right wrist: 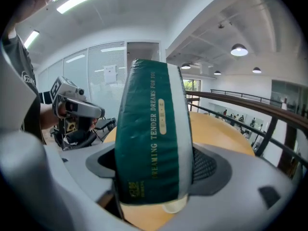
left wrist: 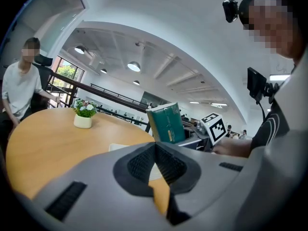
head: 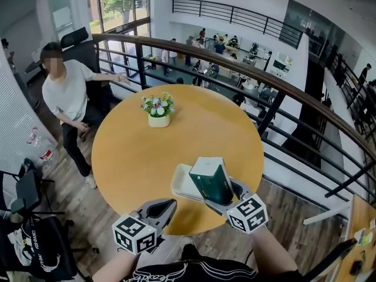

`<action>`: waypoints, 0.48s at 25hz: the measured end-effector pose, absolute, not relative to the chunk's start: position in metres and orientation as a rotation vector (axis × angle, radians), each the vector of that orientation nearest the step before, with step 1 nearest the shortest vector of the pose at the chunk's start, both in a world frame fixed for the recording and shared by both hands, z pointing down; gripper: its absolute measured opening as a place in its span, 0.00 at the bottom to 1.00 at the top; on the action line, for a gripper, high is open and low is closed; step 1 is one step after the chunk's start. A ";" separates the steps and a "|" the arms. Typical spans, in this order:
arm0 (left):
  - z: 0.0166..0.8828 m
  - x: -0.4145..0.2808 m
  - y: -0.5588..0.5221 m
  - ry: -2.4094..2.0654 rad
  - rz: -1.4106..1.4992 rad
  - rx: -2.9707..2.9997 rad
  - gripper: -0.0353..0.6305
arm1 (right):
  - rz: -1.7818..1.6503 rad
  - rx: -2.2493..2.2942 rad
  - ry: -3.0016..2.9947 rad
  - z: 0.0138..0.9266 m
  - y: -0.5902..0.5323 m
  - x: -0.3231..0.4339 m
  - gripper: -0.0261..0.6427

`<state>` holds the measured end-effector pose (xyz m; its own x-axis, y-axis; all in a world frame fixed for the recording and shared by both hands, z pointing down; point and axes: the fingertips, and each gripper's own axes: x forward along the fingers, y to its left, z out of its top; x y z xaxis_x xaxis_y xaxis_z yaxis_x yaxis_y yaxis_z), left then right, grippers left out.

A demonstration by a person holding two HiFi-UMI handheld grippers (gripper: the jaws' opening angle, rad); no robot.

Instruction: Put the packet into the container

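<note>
A dark green packet [head: 211, 181] with white ends stands upright between the jaws of my right gripper [head: 215, 196], which is shut on it. It hangs just above a shallow white container [head: 181, 185] near the front edge of the round wooden table [head: 135, 151]. The right gripper view fills with the packet [right wrist: 151, 138], clamped by my right gripper [right wrist: 154, 177]. My left gripper [head: 170, 205] sits lower left of the container, jaws shut and holding nothing. In the left gripper view, that gripper [left wrist: 156, 150] points at the container [left wrist: 118, 147], with the packet [left wrist: 166, 123] held above it.
A small pot of flowers [head: 158, 110] stands at the table's far side. A person in a white shirt [head: 67, 93] stands beyond the table at the left. A curved railing [head: 282, 93] runs behind the table. Dark chairs and bags [head: 29, 228] crowd the lower left floor.
</note>
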<state>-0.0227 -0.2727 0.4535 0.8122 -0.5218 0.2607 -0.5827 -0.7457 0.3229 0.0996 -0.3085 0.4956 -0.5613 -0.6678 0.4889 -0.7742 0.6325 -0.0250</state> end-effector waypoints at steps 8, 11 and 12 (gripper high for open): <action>0.459 -0.036 -0.282 -0.903 0.221 2.552 0.06 | 0.150 0.885 -2.284 0.526 -0.340 0.081 0.65; 0.461 -0.038 -0.284 -0.923 0.223 2.533 0.06 | 0.093 0.782 -2.198 0.543 -0.347 0.081 0.65; 0.461 -0.039 -0.284 -0.928 0.224 2.529 0.06 | 0.086 0.754 -2.169 0.548 -0.349 0.082 0.65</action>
